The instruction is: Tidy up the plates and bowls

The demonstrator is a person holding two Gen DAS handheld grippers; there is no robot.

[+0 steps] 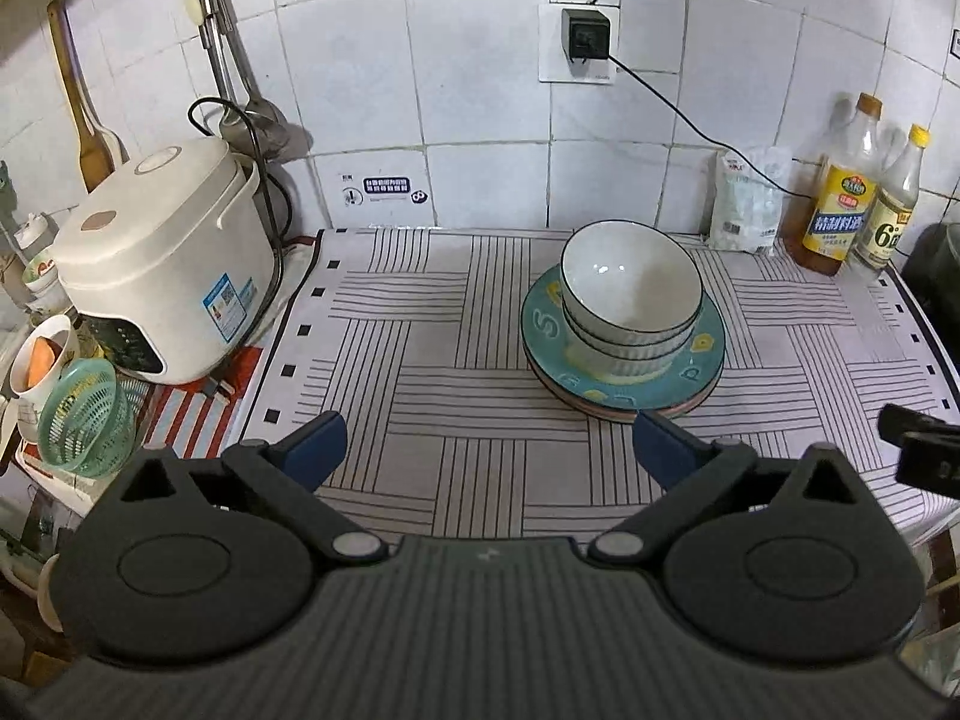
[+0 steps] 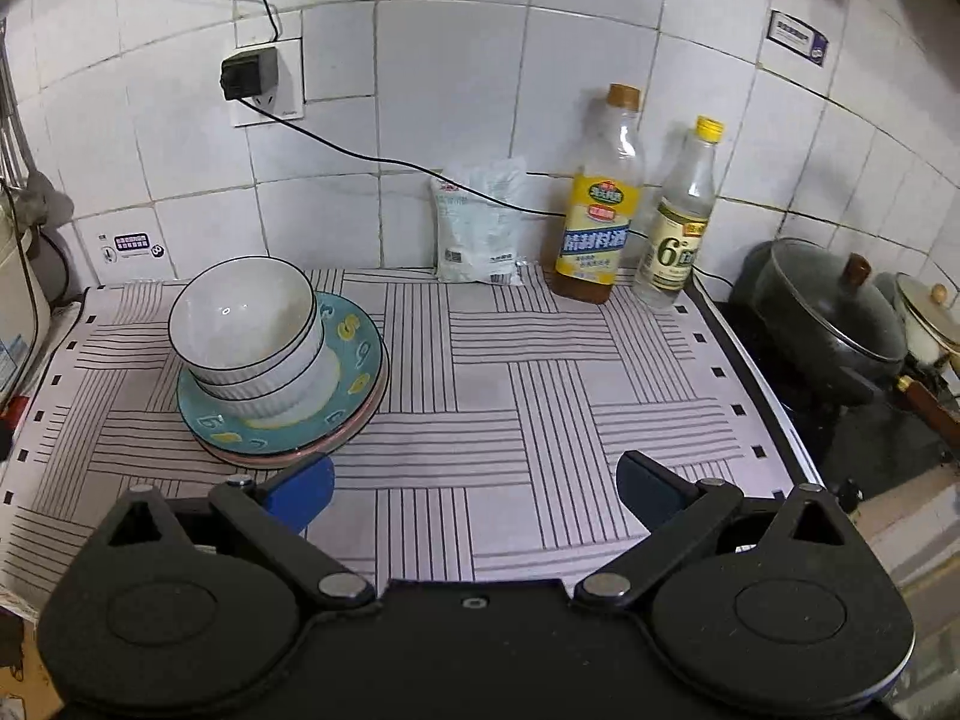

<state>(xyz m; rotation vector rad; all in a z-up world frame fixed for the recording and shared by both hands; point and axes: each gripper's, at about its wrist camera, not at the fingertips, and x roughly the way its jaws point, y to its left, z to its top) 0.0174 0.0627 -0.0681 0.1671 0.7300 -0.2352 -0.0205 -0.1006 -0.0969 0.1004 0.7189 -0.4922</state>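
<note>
Two white ribbed bowls [image 1: 631, 294] are nested and stand on a teal plate [image 1: 690, 366] that lies on a pink plate [image 1: 606, 411] on the striped cloth. The same stack shows in the right wrist view, bowls [image 2: 246, 324] on the teal plate [image 2: 354, 360]. My left gripper [image 1: 489, 450] is open and empty, in front of the stack and to its left. My right gripper [image 2: 474, 492] is open and empty, in front of the stack and to its right. Part of the right gripper [image 1: 918, 444] shows at the left wrist view's right edge.
A white rice cooker [image 1: 162, 258] and a green basket [image 1: 84, 414] stand at the left. A salt bag [image 2: 480, 222], two bottles [image 2: 597, 198] and a cable run along the tiled wall. A black pot [image 2: 828, 306] sits on the stove at right.
</note>
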